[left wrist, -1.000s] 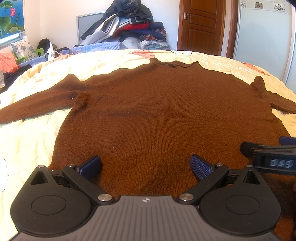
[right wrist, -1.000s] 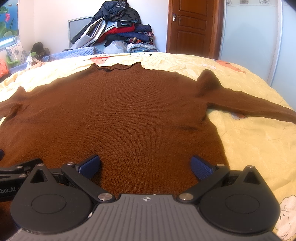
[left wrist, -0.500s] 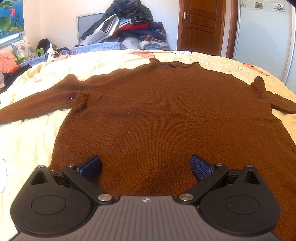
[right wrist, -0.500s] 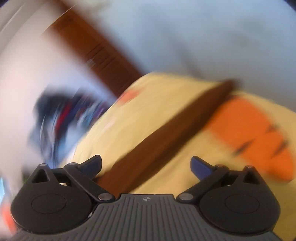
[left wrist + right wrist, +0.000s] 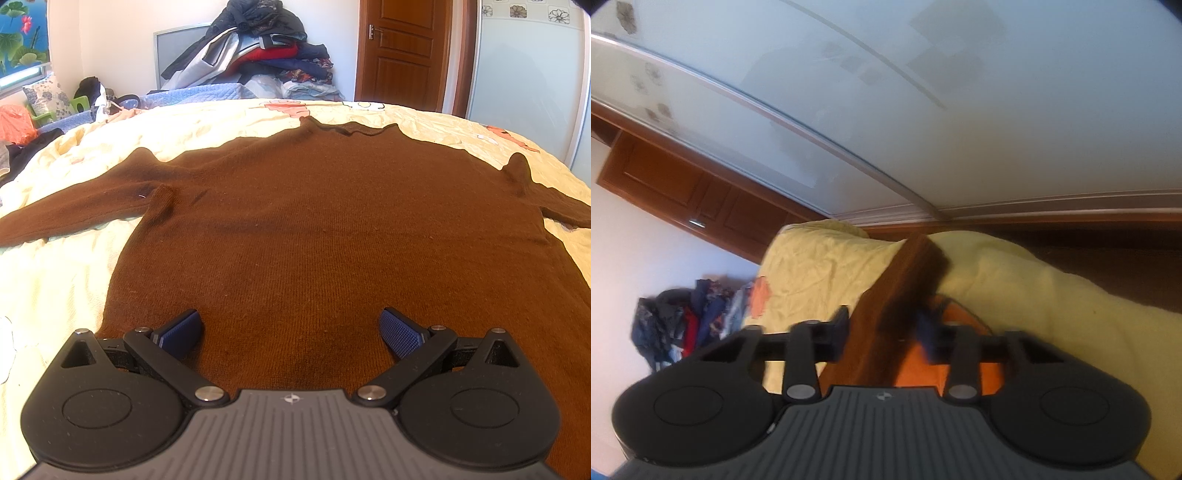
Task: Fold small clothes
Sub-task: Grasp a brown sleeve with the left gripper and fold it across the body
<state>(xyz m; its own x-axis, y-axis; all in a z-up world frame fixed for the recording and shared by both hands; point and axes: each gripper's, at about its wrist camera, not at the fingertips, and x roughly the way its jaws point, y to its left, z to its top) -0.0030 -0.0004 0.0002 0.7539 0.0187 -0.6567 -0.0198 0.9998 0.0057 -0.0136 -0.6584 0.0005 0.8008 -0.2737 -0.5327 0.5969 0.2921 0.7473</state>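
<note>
A brown knit sweater (image 5: 325,236) lies flat, front up, on the yellow bed cover (image 5: 55,280), sleeves spread to both sides. My left gripper (image 5: 290,328) is open and empty, low over the sweater's hem. In the right wrist view, rolled sideways, the sweater's right sleeve (image 5: 897,295) runs between the fingers of my right gripper (image 5: 882,328). The jaws have narrowed around the sleeve; the blue pads stand close on both sides of it, blurred, so contact is unclear.
A pile of clothes (image 5: 258,59) is stacked beyond the bed's far end, next to a wooden door (image 5: 402,51). A pale sliding wardrobe (image 5: 923,92) stands along the bed's right side. An orange print (image 5: 960,332) marks the cover under the sleeve.
My right gripper swung from the hem out to the right sleeve, rolled sideways, and its jaws closed in around the sleeve. My left gripper stayed still and open.
</note>
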